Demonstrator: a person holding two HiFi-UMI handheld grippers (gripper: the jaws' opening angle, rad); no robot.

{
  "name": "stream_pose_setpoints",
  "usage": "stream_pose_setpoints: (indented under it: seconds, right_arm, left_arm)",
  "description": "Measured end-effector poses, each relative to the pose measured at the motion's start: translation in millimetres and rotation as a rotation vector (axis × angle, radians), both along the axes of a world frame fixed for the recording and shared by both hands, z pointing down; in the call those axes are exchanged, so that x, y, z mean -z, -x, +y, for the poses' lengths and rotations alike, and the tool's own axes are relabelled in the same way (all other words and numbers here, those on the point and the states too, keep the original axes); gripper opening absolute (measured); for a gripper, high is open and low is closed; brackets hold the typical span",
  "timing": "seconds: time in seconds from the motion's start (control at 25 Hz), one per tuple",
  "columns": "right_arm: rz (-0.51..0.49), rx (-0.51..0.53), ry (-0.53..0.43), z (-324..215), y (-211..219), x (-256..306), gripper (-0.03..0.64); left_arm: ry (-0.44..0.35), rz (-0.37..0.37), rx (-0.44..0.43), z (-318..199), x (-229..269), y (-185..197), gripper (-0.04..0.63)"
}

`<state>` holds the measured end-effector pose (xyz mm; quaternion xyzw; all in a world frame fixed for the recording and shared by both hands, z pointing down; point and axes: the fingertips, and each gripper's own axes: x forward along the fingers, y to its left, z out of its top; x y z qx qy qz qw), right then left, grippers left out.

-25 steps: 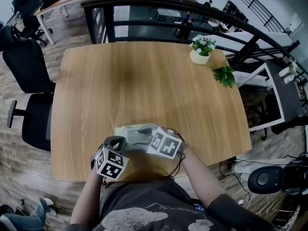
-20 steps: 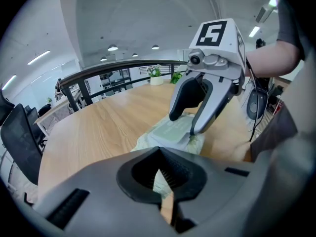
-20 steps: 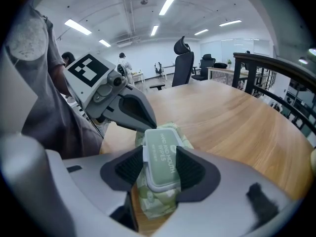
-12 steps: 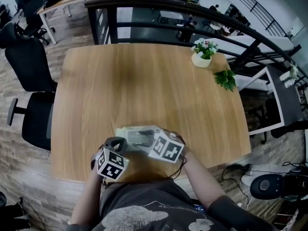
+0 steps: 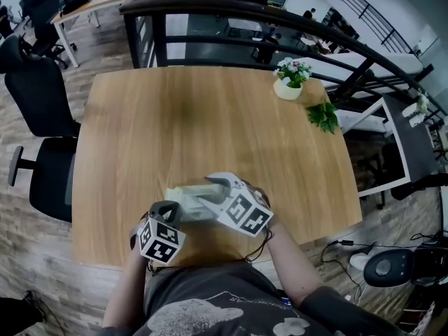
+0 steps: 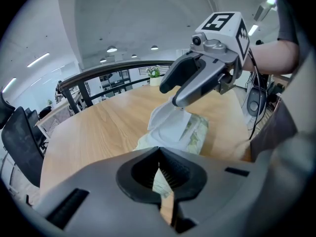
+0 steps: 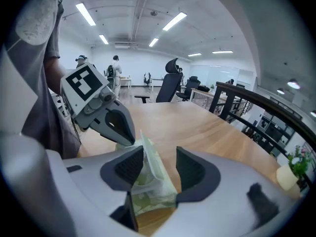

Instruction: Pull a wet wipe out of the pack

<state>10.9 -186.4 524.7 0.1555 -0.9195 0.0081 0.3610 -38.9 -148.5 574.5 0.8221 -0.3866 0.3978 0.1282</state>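
Observation:
A pale green wet wipe pack (image 5: 187, 196) lies on the wooden table (image 5: 210, 117) near its front edge. My left gripper (image 5: 170, 211) is shut on the pack's near end (image 6: 159, 181) and points down at it. The pack's white lid flap (image 6: 170, 125) stands lifted. My right gripper (image 5: 213, 183) hangs just above the pack with its jaws open; in the right gripper view the raised flap (image 7: 148, 164) stands between the jaws, close to the left pad. The left gripper view shows the right gripper (image 6: 173, 95) with one fingertip at the flap's top edge.
A small potted flower (image 5: 290, 79) and a green leafy sprig (image 5: 323, 114) sit at the table's far right corner. Black office chairs (image 5: 38, 96) stand to the left, and a dark railing (image 5: 245, 12) runs behind the table.
My right gripper has risen off the pack and tilted, so its fingers now show above it. The left gripper and the pack have stayed put.

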Motion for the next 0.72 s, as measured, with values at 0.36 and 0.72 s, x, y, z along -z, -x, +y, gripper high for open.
stream_pose_setpoints:
  seconds: [0.36,0.72]
  right_arm:
    - [-0.033,-0.179,-0.013,-34.1,-21.9,-17.2,0.216]
    - [-0.013,-0.241,0.027,-54.8,-34.4,-44.2,0.216]
  left_arm:
    - [0.004,-0.006,0.018,-1.2,-0.6,-0.7,0.012]
    - [0.003,-0.033,0.041,-2.6,0.0,-0.2,0.014]
